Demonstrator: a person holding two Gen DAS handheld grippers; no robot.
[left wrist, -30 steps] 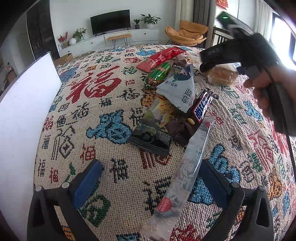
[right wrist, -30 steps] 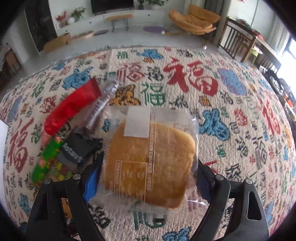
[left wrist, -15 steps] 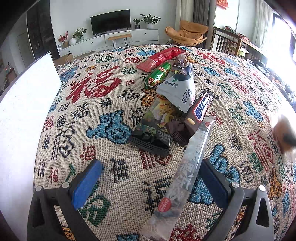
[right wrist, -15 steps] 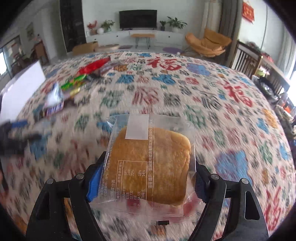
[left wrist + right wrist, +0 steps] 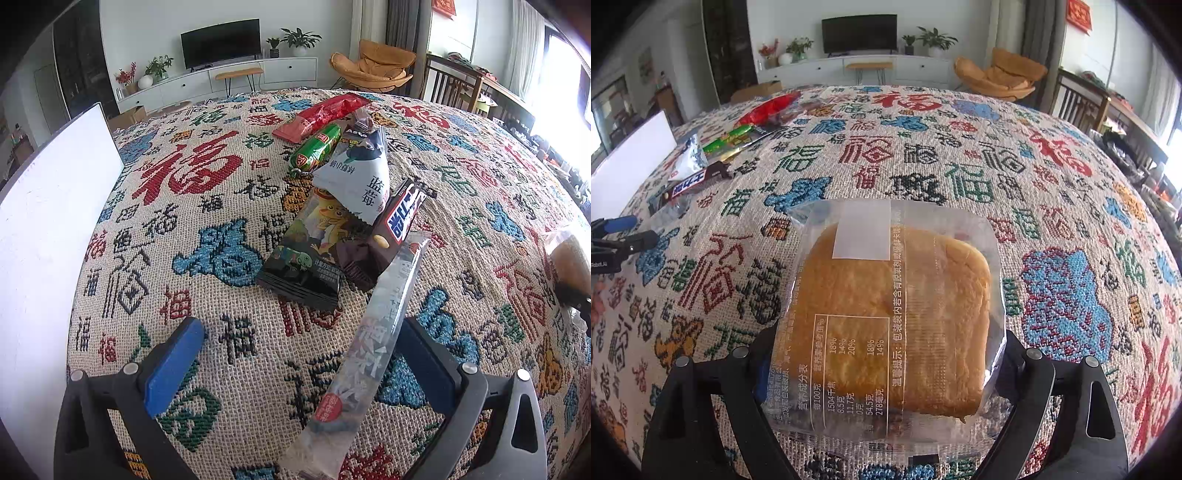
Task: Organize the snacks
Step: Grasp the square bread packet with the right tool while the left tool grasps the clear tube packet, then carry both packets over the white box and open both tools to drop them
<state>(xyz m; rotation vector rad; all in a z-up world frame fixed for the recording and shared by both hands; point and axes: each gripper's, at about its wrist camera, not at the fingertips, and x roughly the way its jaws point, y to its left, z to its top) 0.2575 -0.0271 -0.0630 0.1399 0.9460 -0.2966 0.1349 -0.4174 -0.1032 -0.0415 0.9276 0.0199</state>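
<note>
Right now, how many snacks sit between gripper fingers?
2: the silver packet between the open left gripper's fingers; the bread packet between the right gripper's, whose jaws have just been opening.

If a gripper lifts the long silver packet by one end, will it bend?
Probably yes: the long silver packet looks thin and flat, so it may droop. Its glossy film may slip. It looks light and cannot roll.

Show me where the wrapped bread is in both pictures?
Left wrist view: the wrapped bread peeks in at the far right edge, mostly cut off.
Right wrist view: the wrapped bread fills the lower middle, between the right gripper fingers.
Shared landmark: the chocolate bar.
</note>
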